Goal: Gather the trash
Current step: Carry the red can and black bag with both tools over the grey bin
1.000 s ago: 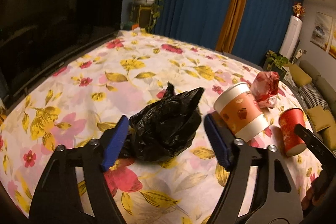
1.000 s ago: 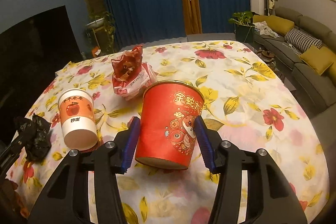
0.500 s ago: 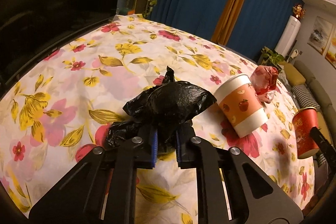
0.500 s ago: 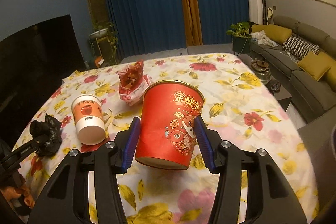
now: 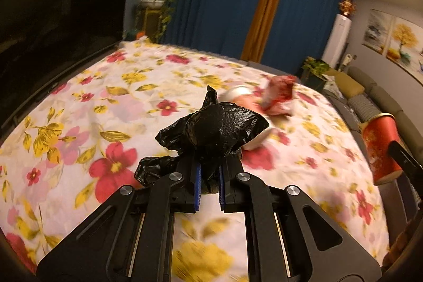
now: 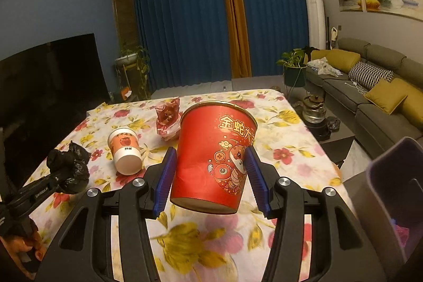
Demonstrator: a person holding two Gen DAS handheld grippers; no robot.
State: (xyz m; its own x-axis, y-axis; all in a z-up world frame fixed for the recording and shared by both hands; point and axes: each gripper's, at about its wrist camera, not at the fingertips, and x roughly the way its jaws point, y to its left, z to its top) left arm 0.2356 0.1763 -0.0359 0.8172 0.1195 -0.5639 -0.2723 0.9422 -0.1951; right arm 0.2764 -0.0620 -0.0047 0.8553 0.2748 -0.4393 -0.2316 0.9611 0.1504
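The task is about halfway, as far as I can judge. The left gripper (image 5: 208,176) has its blue pads pressed on the crumpled black plastic bag (image 5: 216,131), which bulges out above the jaws and looks lifted off the flowered tablecloth (image 5: 79,110); the jaws have just been closing, with the bag between them. The right gripper (image 6: 211,176) is clamped on the red paper tub (image 6: 215,157), one pad on each side of its wall, and the tub hangs in the air above the cloth, a little tilted. So two pieces of trash are already picked up, but neither is thrown away yet. At the lower right of the right wrist view stands a dark bin (image 6: 391,186) (I believe it is the trash bin, though only its edge is visible), just beside the table corner, and the tub is not yet over it. Two pieces are left on the table: the orange and white paper cup (image 6: 124,153), lying on its side, and behind it the crumpled red wrapper (image 6: 168,119). What remains, in my opinion, is to drop both held things in the bin and then collect these two.
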